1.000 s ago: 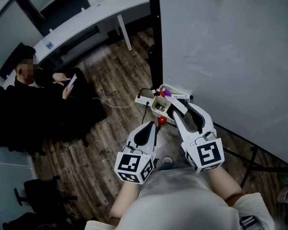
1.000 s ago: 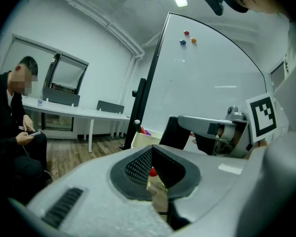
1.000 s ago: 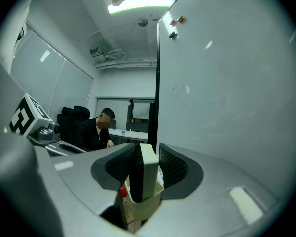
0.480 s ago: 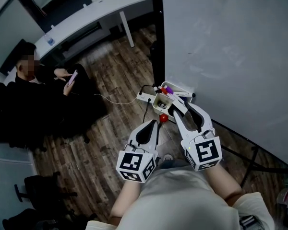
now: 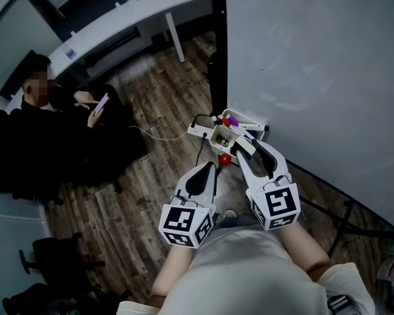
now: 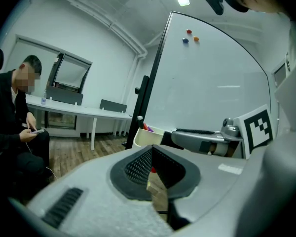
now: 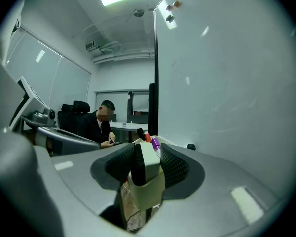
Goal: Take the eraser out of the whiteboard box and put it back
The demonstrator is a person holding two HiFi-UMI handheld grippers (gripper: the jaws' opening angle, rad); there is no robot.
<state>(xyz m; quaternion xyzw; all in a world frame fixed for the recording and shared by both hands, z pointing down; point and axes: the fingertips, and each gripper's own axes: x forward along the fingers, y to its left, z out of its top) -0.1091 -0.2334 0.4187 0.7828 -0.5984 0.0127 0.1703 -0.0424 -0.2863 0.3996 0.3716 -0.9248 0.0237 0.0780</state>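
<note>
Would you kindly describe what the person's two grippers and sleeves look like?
Both the left gripper and the right gripper have smooth pale grey moulded shells with black textured pads lining the jaws. Each carries a white cube printed with black square markers. The person wears short pale sleeves.

The head view looks steeply down from close above the left tongs (image 5: 207,170) and right tongs (image 5: 241,147), while each tongs camera looks about level along its own jaws, all three sharing the whiteboard (image 5: 315,77) and its box (image 5: 219,135).
</note>
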